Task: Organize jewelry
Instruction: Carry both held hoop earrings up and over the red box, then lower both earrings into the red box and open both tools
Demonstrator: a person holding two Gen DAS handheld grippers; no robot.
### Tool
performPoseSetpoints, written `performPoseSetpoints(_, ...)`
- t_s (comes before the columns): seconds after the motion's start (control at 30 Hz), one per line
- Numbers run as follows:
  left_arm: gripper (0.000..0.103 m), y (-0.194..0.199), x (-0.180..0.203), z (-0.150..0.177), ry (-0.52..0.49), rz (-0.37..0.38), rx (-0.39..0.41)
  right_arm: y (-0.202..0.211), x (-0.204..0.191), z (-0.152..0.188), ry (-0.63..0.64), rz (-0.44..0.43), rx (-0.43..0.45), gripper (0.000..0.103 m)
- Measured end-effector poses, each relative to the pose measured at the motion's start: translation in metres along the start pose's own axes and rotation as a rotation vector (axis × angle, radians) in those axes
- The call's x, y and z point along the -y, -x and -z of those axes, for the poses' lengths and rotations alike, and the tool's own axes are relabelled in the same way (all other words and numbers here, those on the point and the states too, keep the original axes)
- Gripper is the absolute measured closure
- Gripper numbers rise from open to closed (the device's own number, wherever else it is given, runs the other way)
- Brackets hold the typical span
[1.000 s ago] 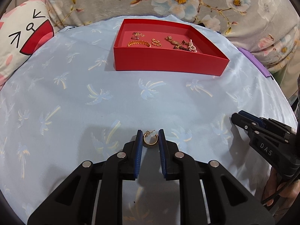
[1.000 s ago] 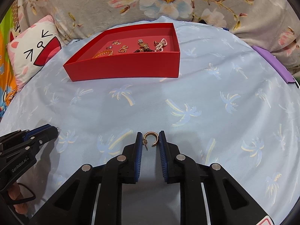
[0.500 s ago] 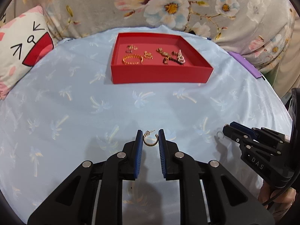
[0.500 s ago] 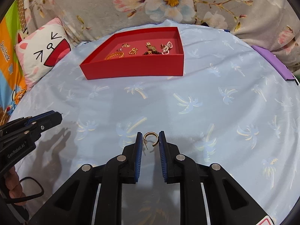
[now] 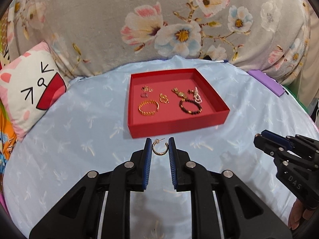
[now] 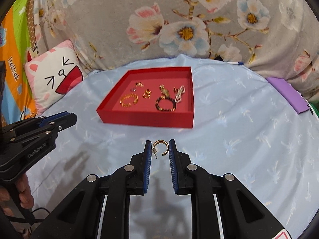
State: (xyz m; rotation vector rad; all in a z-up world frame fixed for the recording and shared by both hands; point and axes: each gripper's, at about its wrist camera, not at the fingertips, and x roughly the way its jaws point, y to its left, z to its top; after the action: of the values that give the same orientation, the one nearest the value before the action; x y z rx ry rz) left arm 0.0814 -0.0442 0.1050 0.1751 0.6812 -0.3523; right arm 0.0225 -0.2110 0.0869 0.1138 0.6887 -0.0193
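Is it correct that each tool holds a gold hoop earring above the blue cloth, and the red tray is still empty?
Not quite: the red tray is not empty. The left wrist view shows a gold bracelet, a dark beaded bracelet and several smaller pieces lying in it. The rest holds: the left tool and the right tool each hold a gold hoop earring above the blue cloth.

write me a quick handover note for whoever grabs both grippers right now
Left gripper: shut on a gold hoop earring, held just short of the red tray.
Right gripper: shut on the matching hoop earring, also above the blue cloth, short of the tray.
Done: bracelets, including a gold one, and small pieces lie in the tray.
Left: carry both hoops over the tray's front wall and release them inside.
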Motion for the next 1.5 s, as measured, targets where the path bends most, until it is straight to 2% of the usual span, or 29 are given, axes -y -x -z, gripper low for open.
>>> performPoseSetpoints(0.23, 0.087, -0.012, 0.000, -0.028, -0.005, -0.030, 0.028, -0.007, 0.000, -0.025, 0.003, -0.016, 0.033, 0.086)
performPoseSetpoints(0.37, 0.087, -0.019, -0.002, -0.036, 0.005, -0.023, 0.026, -0.015, 0.002, -0.036, -0.007, -0.035, 0.030, 0.086)
performPoseSetpoints(0.5, 0.087, -0.026, -0.020, -0.039, 0.049, -0.018, 0.018, -0.023, 0.005, -0.042, -0.012, -0.030, 0.029, 0.086)
performPoseSetpoints(0.77, 0.087, -0.049, -0.052, -0.058, 0.105, -0.057, 0.001, -0.042, 0.017, -0.070, -0.025, -0.017, 0.054, 0.086)
performPoseSetpoints(0.97, 0.087, -0.083, -0.052, -0.081, 0.114, -0.056, -0.004, -0.083, 0.019, -0.099, -0.045, -0.037, 0.031, 0.086)
performPoseSetpoints(1.17, 0.087, -0.125, -0.049, -0.097, 0.124, -0.064, -0.042, -0.123, 0.016, -0.114, -0.059, -0.052, 0.001, 0.086)
performPoseSetpoints(1.5, 0.087, -0.170, -0.050, -0.103, 0.128, -0.087, -0.088, -0.171, 0.004, -0.127, -0.064, -0.076, -0.034, 0.086)
